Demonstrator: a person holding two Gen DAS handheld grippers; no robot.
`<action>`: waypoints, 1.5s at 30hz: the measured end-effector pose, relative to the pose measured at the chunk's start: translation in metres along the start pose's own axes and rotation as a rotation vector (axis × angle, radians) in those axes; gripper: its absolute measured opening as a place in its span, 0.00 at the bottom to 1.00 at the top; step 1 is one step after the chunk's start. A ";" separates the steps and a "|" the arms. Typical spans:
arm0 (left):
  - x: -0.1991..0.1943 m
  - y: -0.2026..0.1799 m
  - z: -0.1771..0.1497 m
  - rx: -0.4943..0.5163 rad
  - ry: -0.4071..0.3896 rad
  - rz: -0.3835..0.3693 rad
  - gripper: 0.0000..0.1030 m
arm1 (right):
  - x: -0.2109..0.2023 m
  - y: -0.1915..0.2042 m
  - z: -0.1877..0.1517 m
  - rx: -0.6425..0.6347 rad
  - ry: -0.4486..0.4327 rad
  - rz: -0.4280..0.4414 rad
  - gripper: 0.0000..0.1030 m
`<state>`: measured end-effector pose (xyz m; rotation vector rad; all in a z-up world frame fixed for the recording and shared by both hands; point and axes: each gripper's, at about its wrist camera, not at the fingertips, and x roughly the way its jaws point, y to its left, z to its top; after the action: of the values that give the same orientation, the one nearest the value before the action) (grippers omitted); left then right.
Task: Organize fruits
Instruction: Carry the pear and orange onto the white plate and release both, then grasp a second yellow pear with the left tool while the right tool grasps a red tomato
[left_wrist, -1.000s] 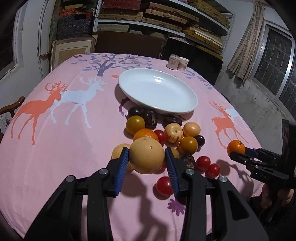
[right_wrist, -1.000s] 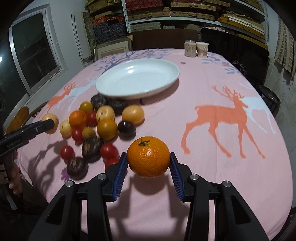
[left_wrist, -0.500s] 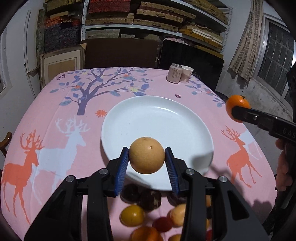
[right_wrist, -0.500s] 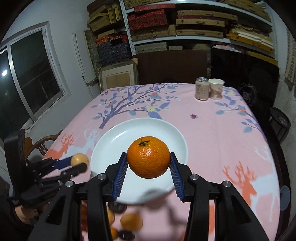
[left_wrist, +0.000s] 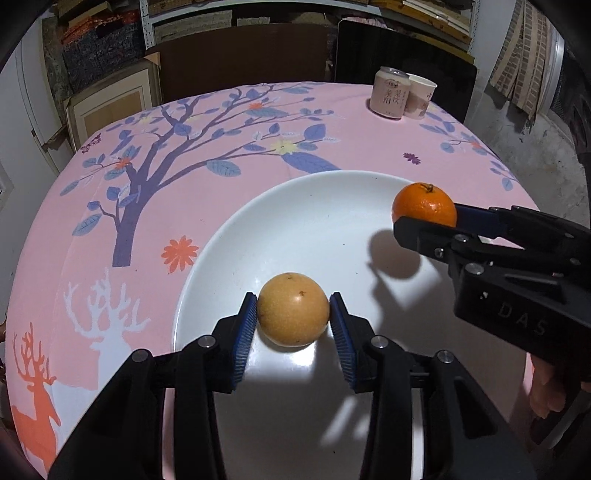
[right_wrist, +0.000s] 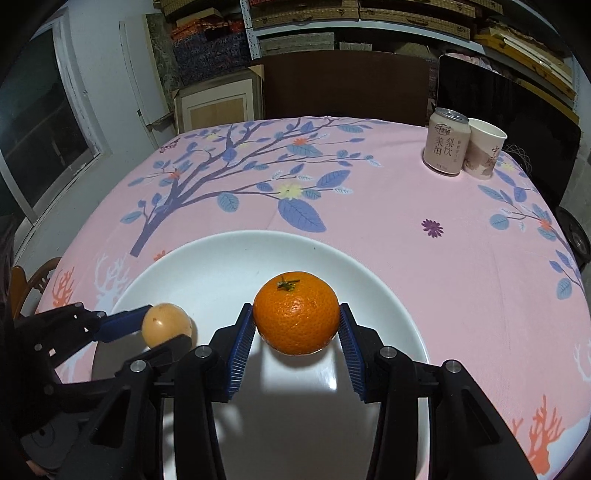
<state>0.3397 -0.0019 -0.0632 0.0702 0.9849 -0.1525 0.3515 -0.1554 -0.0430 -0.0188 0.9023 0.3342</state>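
We had the left tongs (left_wrist: 293, 321) clamped on a yellow fruit (left_wrist: 293, 308), blue pads (left_wrist: 246, 332) pressed to both its sides, fruit held above the near part of the white plate (left_wrist: 258, 221), not touching it; glare sat on the plate under it

Our right tongs (right_wrist: 296, 325) gripped an orange (right_wrist: 296, 312) the same way, stem side up, pads flat against its flanks, also held over the plate, with a shadow below it on the glaze

From the left camera we saw the right tongs come in from the right edge, orange near the plate's right rim, its shadow falling on the plate; a bit of a hand (left_wrist: 546, 391) showed behind the tool at the lower right

From the right camera the left tongs entered from the left edge, yellow fruit over the plate's left part, the two fruits apart

The plate itself held no fruit that we could see; it sat on a pink tablecloth (right_wrist: 443, 258) printed with a tree and deer

At the far right of the table stood a can (right_wrist: 445, 140) and a paper cup (right_wrist: 484, 153), side by side, well apart from the plate

Shelves (right_wrist: 369, 14) with stacked boxes filled the back wall
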 end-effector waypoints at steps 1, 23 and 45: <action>0.004 0.000 0.003 0.004 0.001 0.005 0.40 | 0.002 0.000 0.002 0.000 -0.003 -0.003 0.46; -0.167 0.024 -0.169 0.045 -0.145 -0.017 0.83 | -0.160 0.007 -0.175 0.090 -0.158 -0.015 0.71; -0.137 -0.005 -0.250 0.133 -0.069 0.037 0.42 | -0.189 0.028 -0.249 0.075 -0.135 -0.071 0.71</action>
<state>0.0580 0.0384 -0.0867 0.2042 0.9038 -0.1852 0.0442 -0.2199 -0.0489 0.0399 0.7779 0.2326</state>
